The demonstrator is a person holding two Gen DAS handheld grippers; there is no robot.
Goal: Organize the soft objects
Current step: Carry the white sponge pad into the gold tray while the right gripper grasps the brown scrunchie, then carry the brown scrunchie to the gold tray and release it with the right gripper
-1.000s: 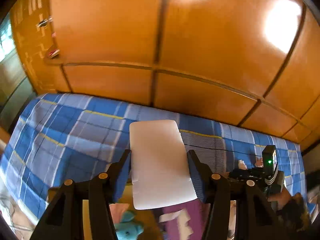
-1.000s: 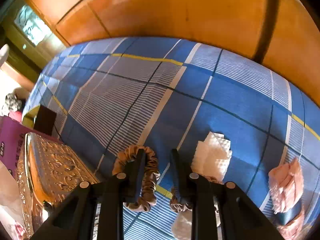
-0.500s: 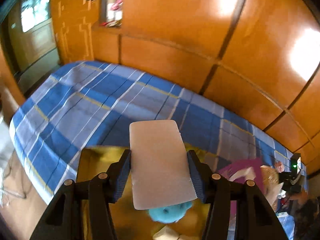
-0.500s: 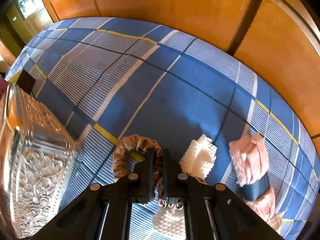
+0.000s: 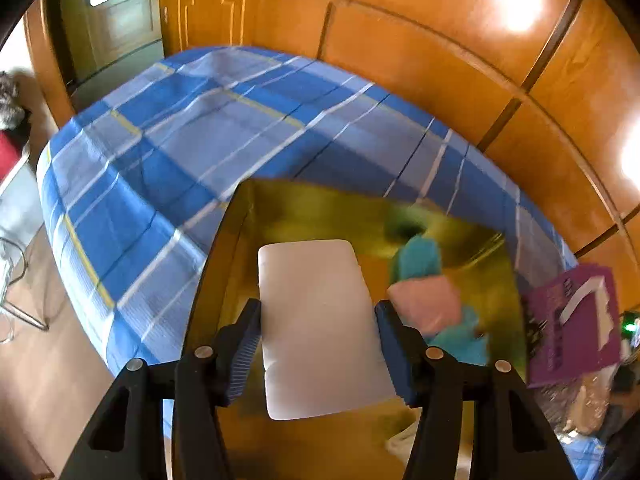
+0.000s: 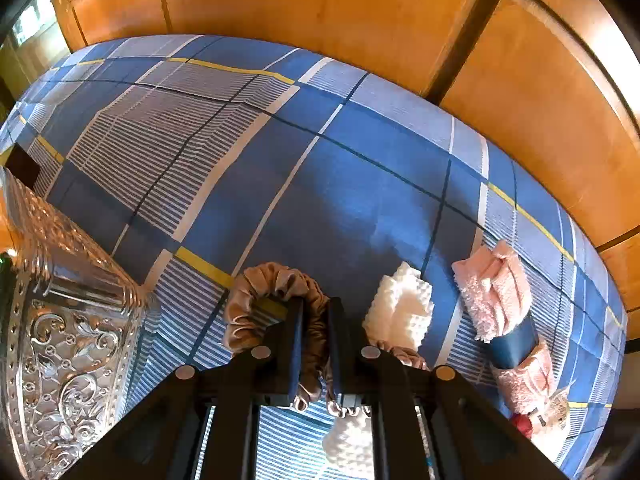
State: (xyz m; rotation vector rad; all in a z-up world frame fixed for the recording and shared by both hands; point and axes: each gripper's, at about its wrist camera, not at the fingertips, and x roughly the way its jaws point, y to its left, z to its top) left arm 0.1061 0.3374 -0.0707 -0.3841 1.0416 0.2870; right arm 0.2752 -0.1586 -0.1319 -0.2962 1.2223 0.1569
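My left gripper point(image 5: 318, 344) is shut on a white foam pad point(image 5: 316, 320) and holds it over an open gold box point(image 5: 320, 208) on the blue plaid bed. A teal and pink soft toy point(image 5: 424, 280) lies inside the box to the right of the pad. My right gripper point(image 6: 314, 344) is shut on a tan satin scrunchie point(image 6: 256, 292) that rests on the bed. A white knitted cloth point(image 6: 400, 308) lies just right of it, and a pink fuzzy roll with a blue band point(image 6: 500, 304) lies further right.
A purple box lid point(image 5: 572, 320) stands right of the gold box. An embossed silver box point(image 6: 60, 320) sits left of my right gripper. Orange wooden panels point(image 6: 360, 12) back the bed. The bed's left edge drops to the floor point(image 5: 40, 360).
My left gripper has swung left and down with the foam pad until it is over the gold box. My right gripper has closed on the scrunchie.
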